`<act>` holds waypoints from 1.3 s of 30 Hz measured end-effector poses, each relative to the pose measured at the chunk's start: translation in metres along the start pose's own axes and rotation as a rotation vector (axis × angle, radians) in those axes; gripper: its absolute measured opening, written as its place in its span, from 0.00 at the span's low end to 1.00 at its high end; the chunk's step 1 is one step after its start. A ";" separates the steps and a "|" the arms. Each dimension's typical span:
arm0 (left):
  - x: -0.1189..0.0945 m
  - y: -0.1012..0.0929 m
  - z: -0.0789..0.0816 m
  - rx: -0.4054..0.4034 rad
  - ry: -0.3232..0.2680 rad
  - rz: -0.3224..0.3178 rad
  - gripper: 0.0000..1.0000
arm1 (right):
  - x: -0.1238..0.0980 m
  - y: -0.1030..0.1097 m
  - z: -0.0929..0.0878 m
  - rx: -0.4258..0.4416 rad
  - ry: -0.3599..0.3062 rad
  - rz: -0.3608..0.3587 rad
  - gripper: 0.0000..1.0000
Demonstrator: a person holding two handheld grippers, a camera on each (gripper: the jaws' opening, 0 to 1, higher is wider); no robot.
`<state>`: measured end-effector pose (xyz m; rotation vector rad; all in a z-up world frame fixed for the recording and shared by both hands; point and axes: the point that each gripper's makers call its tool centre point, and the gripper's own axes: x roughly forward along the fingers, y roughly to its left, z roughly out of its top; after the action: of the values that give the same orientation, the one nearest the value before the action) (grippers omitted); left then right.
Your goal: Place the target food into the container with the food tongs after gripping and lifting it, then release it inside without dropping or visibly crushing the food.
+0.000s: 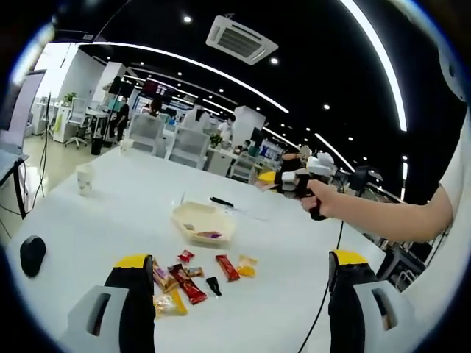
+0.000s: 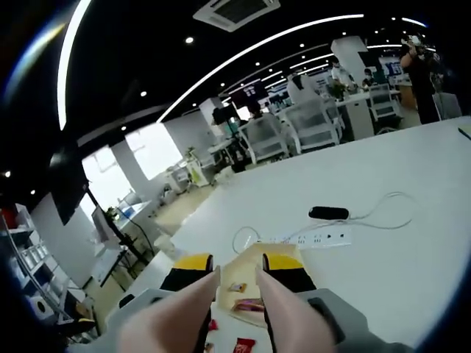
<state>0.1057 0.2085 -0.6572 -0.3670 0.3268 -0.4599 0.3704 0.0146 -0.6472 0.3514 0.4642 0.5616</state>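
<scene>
With both tongs, left [image 1: 239, 273] and right [image 2: 237, 266], spread and empty, we risk crushing a snack [image 1: 227, 267] before reaching the container [image 1: 203, 222].

Table inventory: one shallow cream container [image 1: 202, 220]; roughly seven wrapped snacks [image 1: 190, 283] loose before it; one paper cup [image 1: 85, 179]; one black mouse [image 1: 32, 254]; one white power strip [image 2: 320, 237].

Snacks [image 1: 193, 278] on table [image 1: 110, 220], container [image 1: 204, 222] behind, cup [image 1: 85, 179] far left
</scene>
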 end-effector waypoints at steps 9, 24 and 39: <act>0.005 -0.001 0.000 0.005 0.010 -0.015 0.99 | -0.023 0.010 -0.014 0.018 -0.006 -0.022 0.27; 0.015 -0.013 -0.018 -0.054 0.089 -0.072 0.99 | -0.056 0.012 -0.036 0.095 -0.008 -0.041 0.27; 0.007 -0.004 -0.020 -0.093 0.081 -0.081 0.99 | -0.051 0.003 -0.060 0.115 0.026 -0.068 0.27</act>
<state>0.1020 0.1963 -0.6747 -0.4539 0.4139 -0.5416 0.3002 -0.0008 -0.6801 0.4372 0.5327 0.4753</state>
